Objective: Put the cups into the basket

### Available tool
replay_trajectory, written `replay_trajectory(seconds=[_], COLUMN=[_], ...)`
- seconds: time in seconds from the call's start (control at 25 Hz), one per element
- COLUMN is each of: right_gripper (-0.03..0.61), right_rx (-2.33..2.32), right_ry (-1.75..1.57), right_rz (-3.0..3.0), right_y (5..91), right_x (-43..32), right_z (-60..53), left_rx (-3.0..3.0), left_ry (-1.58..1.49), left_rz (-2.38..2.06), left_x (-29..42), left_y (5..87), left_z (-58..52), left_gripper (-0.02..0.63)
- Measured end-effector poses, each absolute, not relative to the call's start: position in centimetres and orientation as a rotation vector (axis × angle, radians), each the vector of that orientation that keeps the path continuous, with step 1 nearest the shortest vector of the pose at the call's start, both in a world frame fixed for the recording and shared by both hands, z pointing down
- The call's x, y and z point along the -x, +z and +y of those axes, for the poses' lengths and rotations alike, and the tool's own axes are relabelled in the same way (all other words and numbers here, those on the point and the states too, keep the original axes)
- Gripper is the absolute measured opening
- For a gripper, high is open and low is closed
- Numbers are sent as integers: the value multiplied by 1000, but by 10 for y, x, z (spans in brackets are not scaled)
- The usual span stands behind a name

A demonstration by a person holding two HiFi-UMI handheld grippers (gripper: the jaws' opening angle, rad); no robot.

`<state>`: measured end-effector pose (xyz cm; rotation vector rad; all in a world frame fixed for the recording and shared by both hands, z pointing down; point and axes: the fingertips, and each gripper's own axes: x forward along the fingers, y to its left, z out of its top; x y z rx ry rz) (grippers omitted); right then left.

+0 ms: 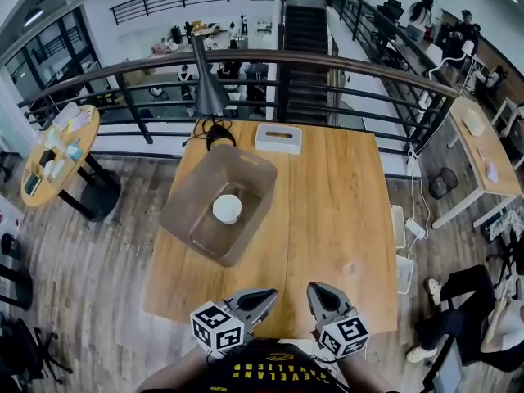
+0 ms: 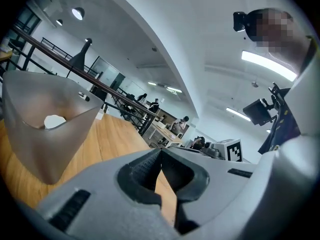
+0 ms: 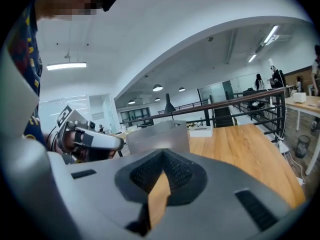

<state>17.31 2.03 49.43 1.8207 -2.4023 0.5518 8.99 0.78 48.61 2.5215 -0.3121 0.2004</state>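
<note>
Wood-plank flooring and a dark curved metal railing (image 1: pixel 344 68) are seen beyond a long light wooden table (image 1: pixel 327 211), which stretches away ahead of both tools. On that table, ahead of the left gripper (image 1: pixel 273 294) and somewhat to its left, a large translucent grey plastic basket (image 1: pixel 190 193) is set at an angle to the table edges. Past the basket, at the table's far edge, a black cone-shaded desk lamp (image 1: pixel 210 97) is stood. A white rectangular tissue box (image 1: pixel 278 138) is placed at the same far end, roughly straight ahead of the gap between the two tools.

The left gripper and the right gripper (image 1: pixel 312 288) are held low over the near edge of the table. They are side by side, near each other but apart, with their tips pointed towards the far end. In each gripper view the ribbed dark pads are seen pressed together at the tips. Nothing is gripped between them, and only table wood is visible through the slot behind the pads.

A round white cup (image 1: pixel 227 209) is seated on the basket's floor, ahead and to the left of the left gripper and well apart from both tools. A small see-through shape (image 1: pixel 352 267) is noticed on the table, just ahead of the right gripper and to its right; what it is cannot be told.
</note>
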Motion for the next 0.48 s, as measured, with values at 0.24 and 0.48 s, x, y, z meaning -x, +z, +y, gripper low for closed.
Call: replay_trajectory(seconds=[0.24, 0.48], right_gripper=[12, 12], right_rx=[-1806, -1865], right_ry=[494, 465], right_rz=[-2379, -2388], right_y=[497, 488], right_x=[-136, -110], right_z=[24, 14], left_rx=[-2622, -2612], left_ry=[215, 201], left_rz=[-230, -206], left_x=[-90, -72], left_y=[478, 482], left_z=[8, 2], left_gripper=[11, 11])
